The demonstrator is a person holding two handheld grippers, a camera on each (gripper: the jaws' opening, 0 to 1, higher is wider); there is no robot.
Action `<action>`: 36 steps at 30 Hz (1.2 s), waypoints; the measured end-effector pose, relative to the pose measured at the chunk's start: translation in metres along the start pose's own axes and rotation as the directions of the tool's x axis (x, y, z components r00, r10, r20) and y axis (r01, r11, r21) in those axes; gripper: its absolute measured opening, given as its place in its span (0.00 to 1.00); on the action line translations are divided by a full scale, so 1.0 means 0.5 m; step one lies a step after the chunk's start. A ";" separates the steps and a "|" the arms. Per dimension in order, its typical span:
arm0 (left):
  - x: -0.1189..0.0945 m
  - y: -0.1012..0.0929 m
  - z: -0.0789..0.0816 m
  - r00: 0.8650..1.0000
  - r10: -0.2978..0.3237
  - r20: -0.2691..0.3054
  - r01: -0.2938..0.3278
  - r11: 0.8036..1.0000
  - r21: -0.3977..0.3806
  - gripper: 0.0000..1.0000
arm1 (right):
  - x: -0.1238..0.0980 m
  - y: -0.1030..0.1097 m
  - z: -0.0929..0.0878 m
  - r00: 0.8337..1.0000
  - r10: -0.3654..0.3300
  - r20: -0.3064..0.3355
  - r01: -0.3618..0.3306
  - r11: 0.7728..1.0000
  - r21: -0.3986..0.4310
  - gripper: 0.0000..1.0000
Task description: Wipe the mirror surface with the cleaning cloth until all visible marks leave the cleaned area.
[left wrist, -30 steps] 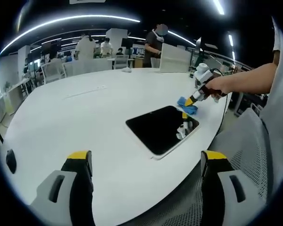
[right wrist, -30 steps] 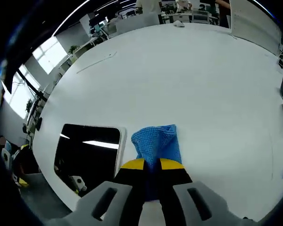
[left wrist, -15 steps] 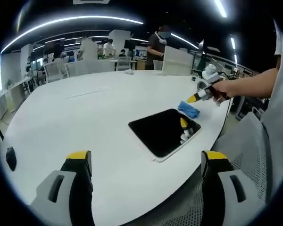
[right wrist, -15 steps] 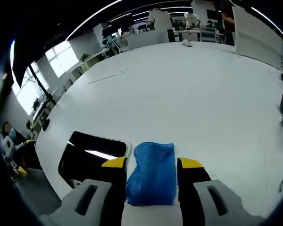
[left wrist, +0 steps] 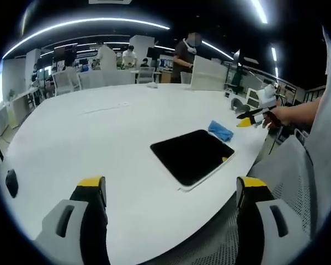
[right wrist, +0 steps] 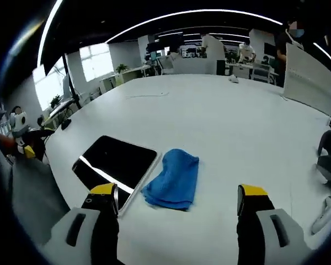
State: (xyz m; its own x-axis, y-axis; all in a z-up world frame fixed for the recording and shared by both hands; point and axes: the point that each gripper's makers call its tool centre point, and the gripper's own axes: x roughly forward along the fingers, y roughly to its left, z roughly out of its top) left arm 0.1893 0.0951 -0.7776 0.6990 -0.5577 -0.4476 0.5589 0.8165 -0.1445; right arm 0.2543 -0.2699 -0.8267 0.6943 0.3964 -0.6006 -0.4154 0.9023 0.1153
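With both the left gripper [left wrist: 168,190] and right gripper [right wrist: 176,196] spread empty, the blue cleaning cloth [right wrist: 172,178] lies beside the mirror [right wrist: 115,164] near the surface [right wrist: 220,127] edge, so a careless regrasp could nudge the mirror off.

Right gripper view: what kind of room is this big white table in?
Probably an open-plan office. The big white oval table stands among rows of desks with computer screens, people work at the back, and long strip lights curve across a dark ceiling.
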 end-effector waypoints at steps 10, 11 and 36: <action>-0.001 0.014 -0.001 1.000 0.031 -0.001 -0.031 0.999 -0.007 0.99 | -0.066 0.000 -0.018 0.998 0.044 0.042 -0.043 0.998 -0.038 0.97; 0.000 0.012 -0.001 1.000 0.031 -0.003 -0.031 0.999 -0.006 0.99 | -0.067 -0.009 -0.014 0.998 0.035 0.055 -0.034 0.999 -0.011 0.98; 0.002 0.018 -0.004 0.998 0.053 -0.016 -0.053 0.999 -0.003 0.99 | -0.055 -0.005 -0.015 0.996 0.045 0.077 -0.045 0.999 -0.011 0.94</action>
State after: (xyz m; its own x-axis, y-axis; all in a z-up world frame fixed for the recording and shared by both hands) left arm 0.1941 0.1024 -0.7810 0.7202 -0.5115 -0.4687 0.5199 0.8452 -0.1235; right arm 0.2320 -0.2843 -0.8164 0.7182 0.4489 -0.5317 -0.4522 0.8819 0.1337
